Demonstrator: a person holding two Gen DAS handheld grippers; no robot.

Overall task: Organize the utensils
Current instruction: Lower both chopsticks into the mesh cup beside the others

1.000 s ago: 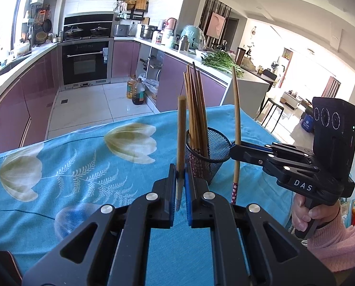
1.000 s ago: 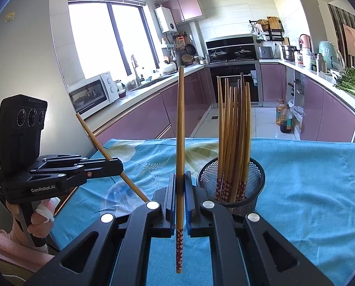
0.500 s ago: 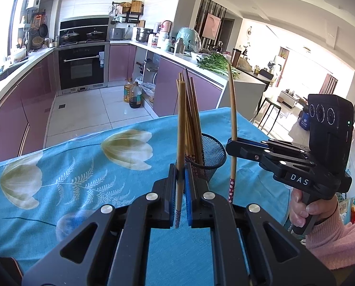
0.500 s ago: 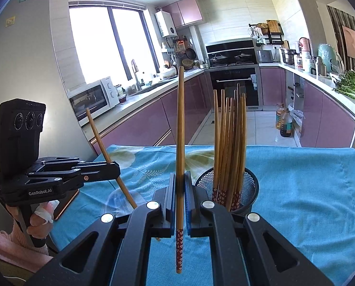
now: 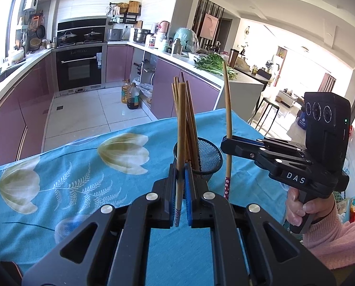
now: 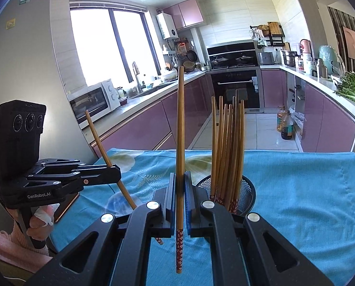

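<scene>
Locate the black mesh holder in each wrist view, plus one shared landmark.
Left wrist view: mesh holder sits centre, just beyond the left gripper, bundle of chopsticks standing in it.
Right wrist view: mesh holder right of centre, partly behind the right gripper.
Shared landmark: black oven.

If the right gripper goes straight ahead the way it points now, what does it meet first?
Probably the blue tablecloth: the right gripper aims just left of the mesh holder. Depth is unclear.
</scene>
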